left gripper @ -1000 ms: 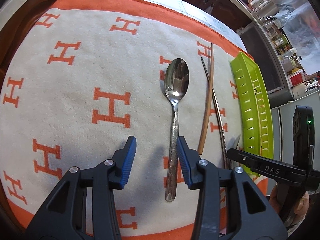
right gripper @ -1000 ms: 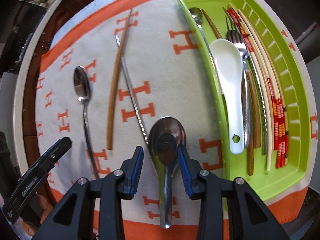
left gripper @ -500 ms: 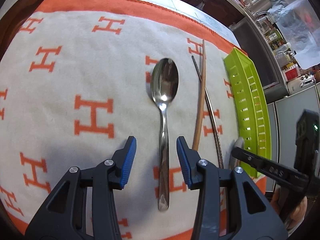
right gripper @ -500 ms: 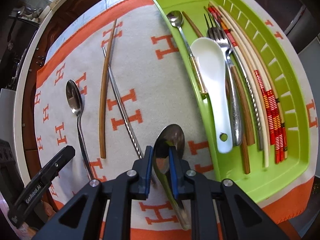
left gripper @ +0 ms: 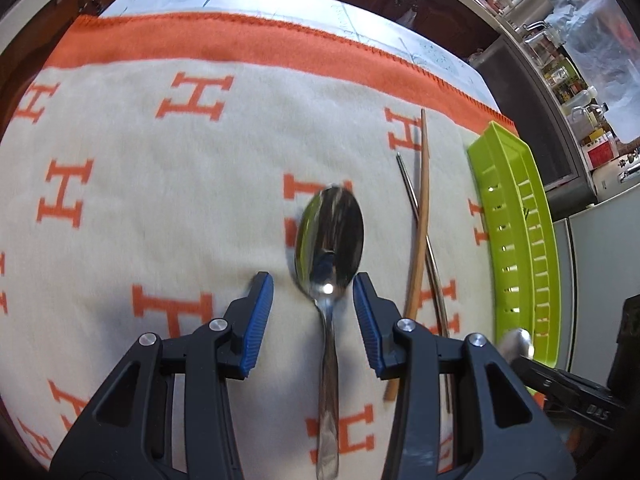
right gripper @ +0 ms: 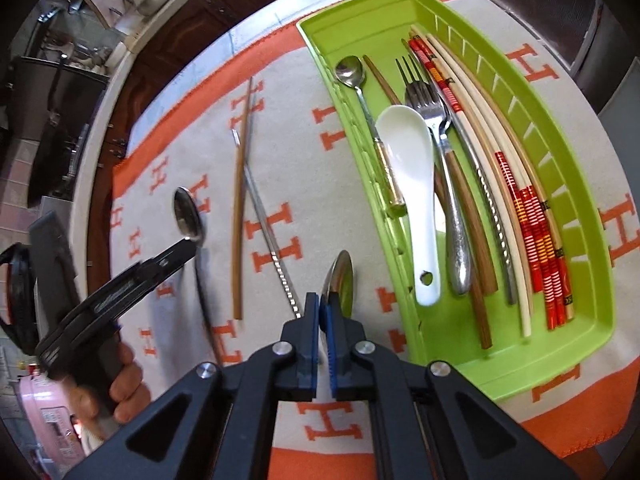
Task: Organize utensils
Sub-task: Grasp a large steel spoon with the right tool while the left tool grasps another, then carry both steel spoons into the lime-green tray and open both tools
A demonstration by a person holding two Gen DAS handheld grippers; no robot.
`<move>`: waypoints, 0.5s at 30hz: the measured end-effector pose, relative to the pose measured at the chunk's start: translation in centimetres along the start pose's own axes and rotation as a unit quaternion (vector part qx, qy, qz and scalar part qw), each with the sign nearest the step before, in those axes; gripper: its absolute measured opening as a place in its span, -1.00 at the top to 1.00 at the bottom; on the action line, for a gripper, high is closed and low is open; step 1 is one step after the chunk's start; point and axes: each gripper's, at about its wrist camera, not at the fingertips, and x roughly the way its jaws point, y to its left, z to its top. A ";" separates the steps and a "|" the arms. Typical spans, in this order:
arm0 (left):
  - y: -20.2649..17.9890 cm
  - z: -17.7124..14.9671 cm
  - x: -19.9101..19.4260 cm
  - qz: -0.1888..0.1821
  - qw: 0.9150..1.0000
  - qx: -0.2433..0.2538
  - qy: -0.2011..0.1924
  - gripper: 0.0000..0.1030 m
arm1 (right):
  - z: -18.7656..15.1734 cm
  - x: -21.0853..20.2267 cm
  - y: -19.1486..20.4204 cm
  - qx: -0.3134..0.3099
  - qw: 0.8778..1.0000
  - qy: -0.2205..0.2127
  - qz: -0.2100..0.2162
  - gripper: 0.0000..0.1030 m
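While the green tray point(right gripper: 516, 364) fills the right of the right wrist view, the right gripper point(right gripper: 323, 312) pinches a steel spoon point(right gripper: 340, 280) at lower centre. Lift it over the near wall before releasing. The left gripper point(left gripper: 313, 312) straddles another spoon point(left gripper: 329, 240), jaws wide; centre on its neck.

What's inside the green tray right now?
The green tray holds a white soup spoon, a small metal spoon, two forks and several chopsticks. Anything beneath the overlapping handles is hidden.
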 end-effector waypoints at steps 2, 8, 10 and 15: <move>-0.3 0.3 0.3 0.002 1.000 0.023 -0.013 0.26 | 0.1 -0.8 -0.4 -0.001 1.000 -0.004 0.012 0.94; -1.5 0.4 0.9 0.014 0.996 0.074 -0.046 0.26 | 0.1 -2.4 -0.7 -0.005 0.999 -0.019 0.041 0.94; -2.1 0.2 1.1 0.021 0.994 0.092 -0.053 0.33 | 0.1 -2.8 -0.9 -0.004 0.999 -0.023 0.046 0.94; -2.4 -0.3 1.0 0.022 0.993 0.092 -0.069 0.36 | 0.2 -3.0 -1.3 0.004 0.998 -0.025 0.057 0.94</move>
